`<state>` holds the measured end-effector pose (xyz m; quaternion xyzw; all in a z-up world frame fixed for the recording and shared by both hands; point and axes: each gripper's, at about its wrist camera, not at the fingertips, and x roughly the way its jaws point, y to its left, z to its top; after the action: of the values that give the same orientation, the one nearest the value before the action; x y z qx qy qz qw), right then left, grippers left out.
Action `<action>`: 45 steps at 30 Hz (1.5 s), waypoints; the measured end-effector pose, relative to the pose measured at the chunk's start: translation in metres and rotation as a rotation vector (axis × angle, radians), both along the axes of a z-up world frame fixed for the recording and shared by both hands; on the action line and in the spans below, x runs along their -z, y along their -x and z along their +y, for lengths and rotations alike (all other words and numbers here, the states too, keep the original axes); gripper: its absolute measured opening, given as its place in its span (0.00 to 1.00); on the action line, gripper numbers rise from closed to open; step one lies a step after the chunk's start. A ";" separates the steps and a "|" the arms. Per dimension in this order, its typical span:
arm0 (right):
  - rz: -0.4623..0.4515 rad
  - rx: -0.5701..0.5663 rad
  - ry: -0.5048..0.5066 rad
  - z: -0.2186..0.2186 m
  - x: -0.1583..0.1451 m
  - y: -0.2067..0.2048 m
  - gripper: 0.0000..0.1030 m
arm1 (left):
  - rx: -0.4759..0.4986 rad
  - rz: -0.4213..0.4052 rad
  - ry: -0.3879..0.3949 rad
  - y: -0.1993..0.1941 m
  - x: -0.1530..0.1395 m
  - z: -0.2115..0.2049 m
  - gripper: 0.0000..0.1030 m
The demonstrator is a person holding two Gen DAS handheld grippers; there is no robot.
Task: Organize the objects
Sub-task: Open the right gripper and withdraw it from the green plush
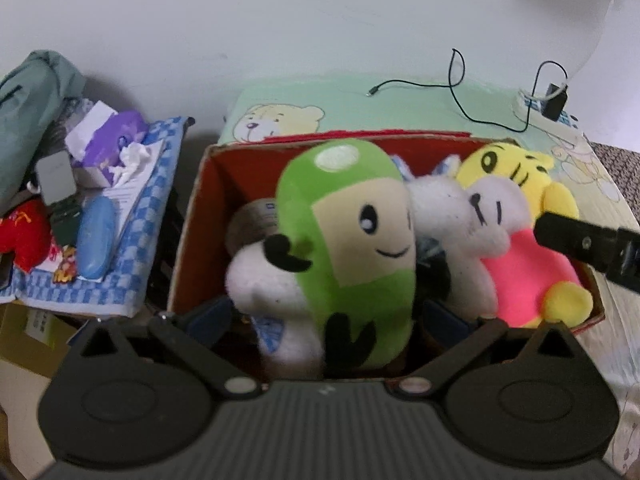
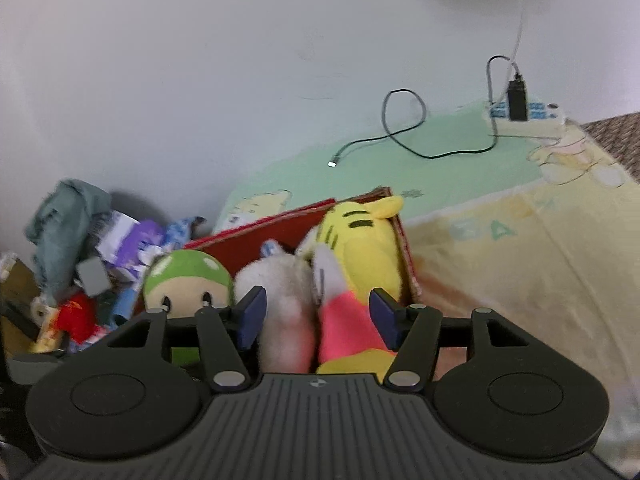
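An open cardboard box with a red inside holds several plush toys. A green plush stands upright in it, leaning on a white plush with a black ear. My left gripper is wide open around the green plush, its pads clear of it. A yellow tiger in pink and a white plush sit at the box's right end. My right gripper is open just above the tiger and the white plush, which fill the gap between its blue pads. One right finger shows over the tiger's belly.
The box rests on a green and yellow cartoon sheet. A black cable and a power strip with a charger lie near the wall. Left of the box, a cluttered stand holds a purple tissue box, a blue case and a grey-green bag.
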<state>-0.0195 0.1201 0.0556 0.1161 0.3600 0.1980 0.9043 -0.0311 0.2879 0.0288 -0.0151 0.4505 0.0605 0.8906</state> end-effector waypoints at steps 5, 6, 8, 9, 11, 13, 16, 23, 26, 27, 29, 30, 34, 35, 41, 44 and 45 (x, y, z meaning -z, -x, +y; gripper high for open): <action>0.017 0.018 0.079 0.009 -0.003 0.002 0.61 | -0.013 -0.002 -0.006 0.003 -0.006 0.004 0.99; 0.016 0.018 0.087 0.011 -0.004 0.003 0.62 | -0.015 -0.001 -0.010 0.003 -0.006 0.005 0.99; 0.016 0.018 0.095 0.013 -0.006 0.005 0.64 | -0.013 0.001 -0.016 0.003 -0.008 0.006 0.99; 0.017 0.020 0.099 0.014 -0.007 0.006 0.65 | -0.013 0.002 -0.013 0.004 -0.009 0.007 0.99; 0.016 0.025 0.116 0.016 -0.011 0.008 0.70 | -0.020 0.007 -0.004 0.004 -0.011 0.010 0.99; 0.007 0.032 0.130 0.017 -0.014 0.009 0.73 | -0.023 0.009 0.005 0.004 -0.013 0.014 0.99; 0.003 0.035 0.136 0.018 -0.019 0.010 0.75 | -0.030 0.008 -0.008 0.005 -0.017 0.018 0.99; -0.001 0.048 0.162 0.025 -0.022 0.011 0.82 | -0.056 0.001 -0.004 0.010 -0.024 0.025 0.99; 0.011 0.032 0.164 0.029 -0.020 0.010 0.82 | -0.076 0.004 0.011 0.011 -0.024 0.027 1.00; 0.011 0.026 0.171 0.031 -0.019 0.010 0.82 | -0.082 0.005 0.011 0.012 -0.024 0.026 1.00; 0.015 0.006 0.182 0.034 -0.017 0.010 0.82 | -0.085 0.004 0.008 0.014 -0.023 0.025 1.00; 0.018 -0.002 0.182 0.036 -0.016 0.010 0.82 | -0.082 0.002 0.006 0.016 -0.023 0.024 1.00; 0.021 0.002 0.212 0.038 -0.012 0.007 0.82 | -0.077 0.000 -0.024 0.018 -0.022 0.019 1.00; 0.025 0.003 0.216 0.038 -0.011 0.007 0.82 | -0.075 0.001 -0.025 0.018 -0.022 0.019 1.00; 0.043 0.024 0.229 0.034 -0.006 0.007 0.82 | -0.071 0.027 -0.009 0.015 -0.014 0.020 1.00; 0.046 0.026 0.233 0.033 -0.006 0.007 0.82 | -0.071 0.035 -0.022 0.013 -0.013 0.017 1.00; 0.046 0.027 0.231 0.033 -0.006 0.008 0.82 | -0.069 0.035 -0.023 0.012 -0.013 0.017 1.00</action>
<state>-0.0272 0.1529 0.0621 0.0202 0.3997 0.1404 0.9056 -0.0429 0.3047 0.0415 -0.0193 0.4646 0.0967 0.8800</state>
